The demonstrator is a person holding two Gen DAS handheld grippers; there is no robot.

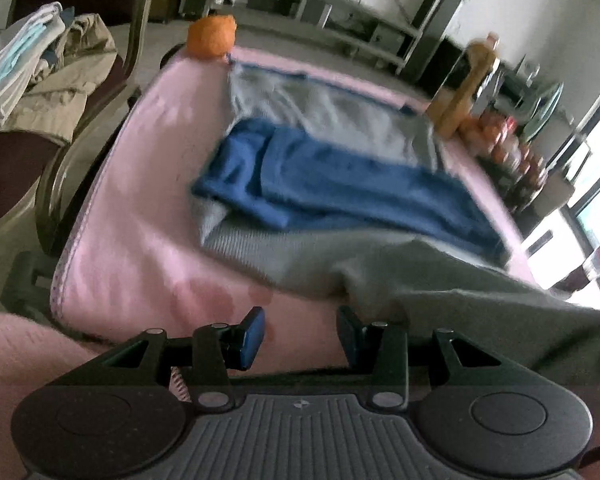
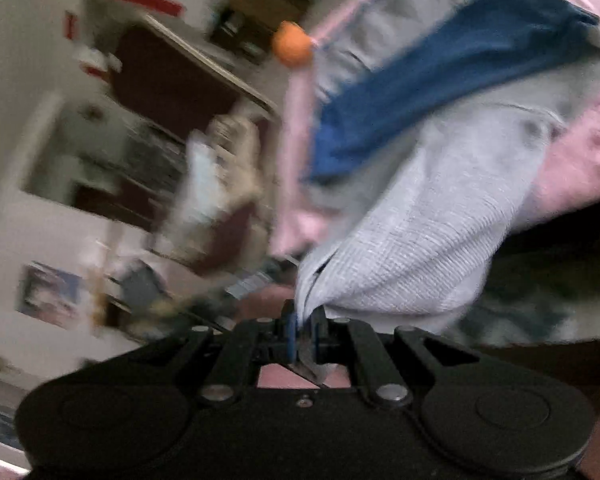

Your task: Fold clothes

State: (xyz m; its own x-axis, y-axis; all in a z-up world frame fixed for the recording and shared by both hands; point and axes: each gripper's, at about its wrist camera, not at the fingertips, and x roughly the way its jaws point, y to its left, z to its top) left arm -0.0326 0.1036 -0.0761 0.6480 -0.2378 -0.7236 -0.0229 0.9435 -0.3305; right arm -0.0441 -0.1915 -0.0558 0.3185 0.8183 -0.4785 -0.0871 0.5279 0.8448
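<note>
**Right jaws pinch the grey hem, left jaws wide and holding nothing**

Closest in, the right gripper (image 2: 305,332) has its jaws clamped tight on a bunched edge of the grey garment (image 2: 420,240), and the cloth rises taut from that pinch. The bite looks thin; I'd judge a sharp tug could slip it free and drop the fold crooked. The left gripper (image 1: 300,338) hangs with jaws spread wide, gripping nothing, just beside the garment's near edge (image 1: 440,280). One-handed pulling could skew the cloth.

Further out, the blue panel (image 1: 332,184) lies across the garment on the pink-covered counter (image 1: 140,220). Drag could rumple it.

Farthest off, an orange ball (image 1: 212,36) sits at the far corner and bottles (image 1: 512,148) line the right edge; a swinging sleeve could knock them.
</note>
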